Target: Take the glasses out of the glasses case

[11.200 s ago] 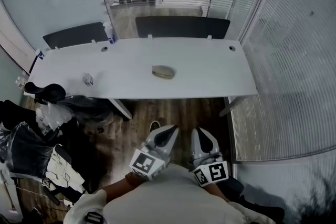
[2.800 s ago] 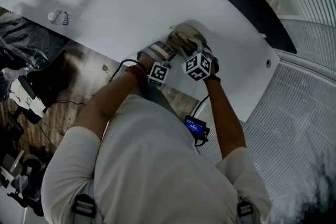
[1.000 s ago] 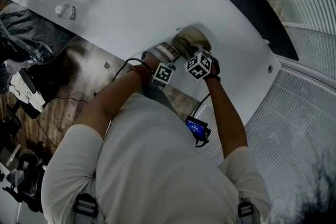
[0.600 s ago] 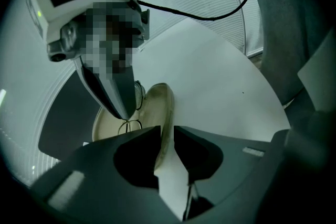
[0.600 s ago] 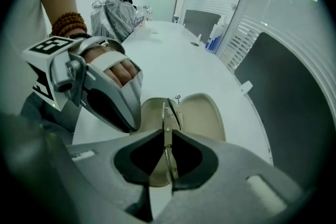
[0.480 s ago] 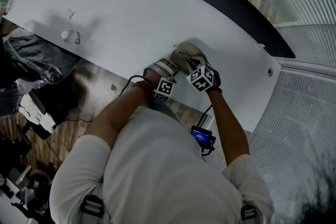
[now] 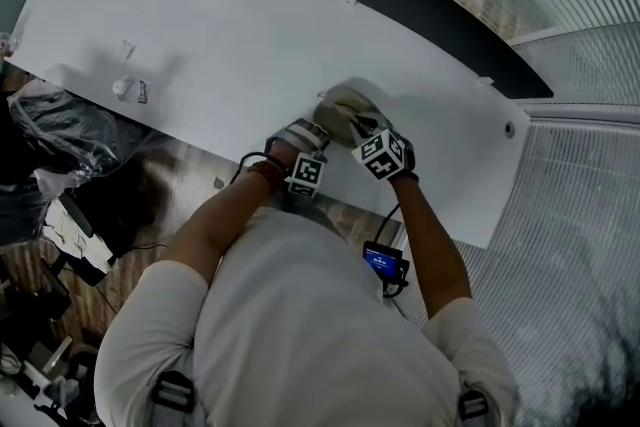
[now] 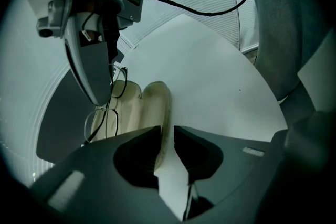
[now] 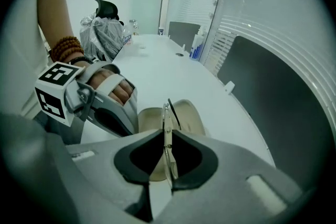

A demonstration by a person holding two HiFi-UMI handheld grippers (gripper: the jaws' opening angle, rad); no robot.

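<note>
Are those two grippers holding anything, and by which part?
Yes. The right gripper pinches the glasses by their thin frame. The left gripper is shut on the rim of the open case.

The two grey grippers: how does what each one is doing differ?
The left gripper clamps the rim of the open beige glasses case; the right gripper pinches the thin wire-framed glasses. The left gripper's jaws stand wider than the right gripper's. Both grip something over the white table.

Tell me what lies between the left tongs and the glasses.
Only the glasses case, open, its rim pinched by the left tongs; the left gripper view shows it.
</note>
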